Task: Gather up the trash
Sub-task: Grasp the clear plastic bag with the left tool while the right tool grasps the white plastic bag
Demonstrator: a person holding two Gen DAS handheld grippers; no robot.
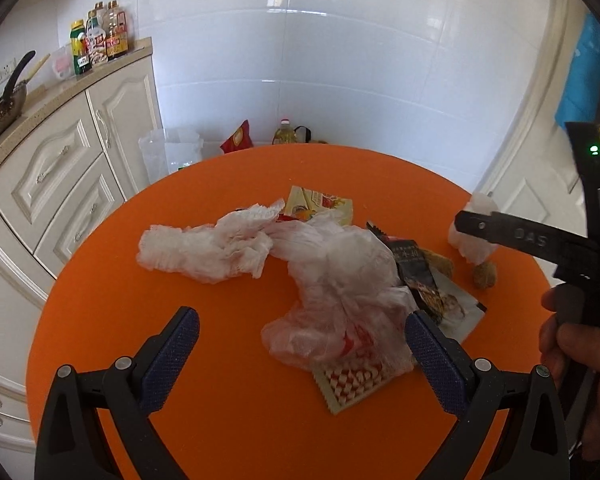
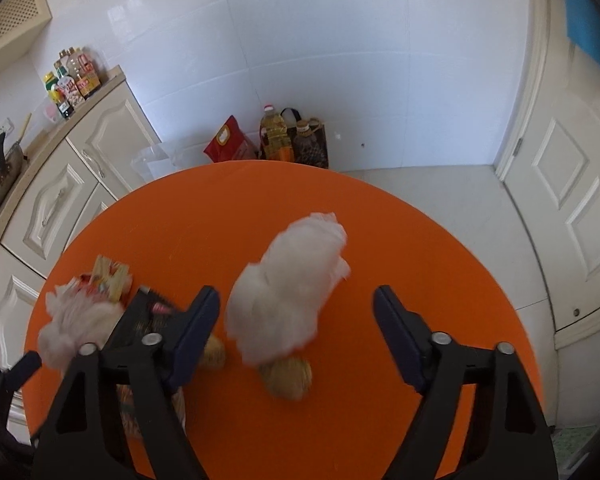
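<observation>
Trash lies on a round orange table point(image 1: 228, 392). In the left wrist view a crumpled white tissue point(image 1: 208, 246) lies left of a clear plastic bag point(image 1: 340, 288), which covers snack wrappers: a yellow one point(image 1: 320, 206), a dark one point(image 1: 414, 270) and a red-checked one point(image 1: 350, 382). My left gripper point(image 1: 302, 338) is open above the bag's near end. My right gripper point(image 2: 296, 312) is open above a white tissue ball point(image 2: 288, 288), with two brown walnut-like lumps point(image 2: 290, 378) beside it. The right gripper also shows in the left wrist view point(image 1: 484, 226).
Cream kitchen cabinets point(image 1: 60, 168) stand left of the table, with sauce bottles point(image 1: 100, 36) and a pan point(image 1: 4, 108) on the counter. On the floor behind the table stand an oil bottle point(image 2: 274, 132), a red bag point(image 2: 230, 140) and a clear plastic bag point(image 1: 172, 152). A white door point(image 2: 572, 184) is at the right.
</observation>
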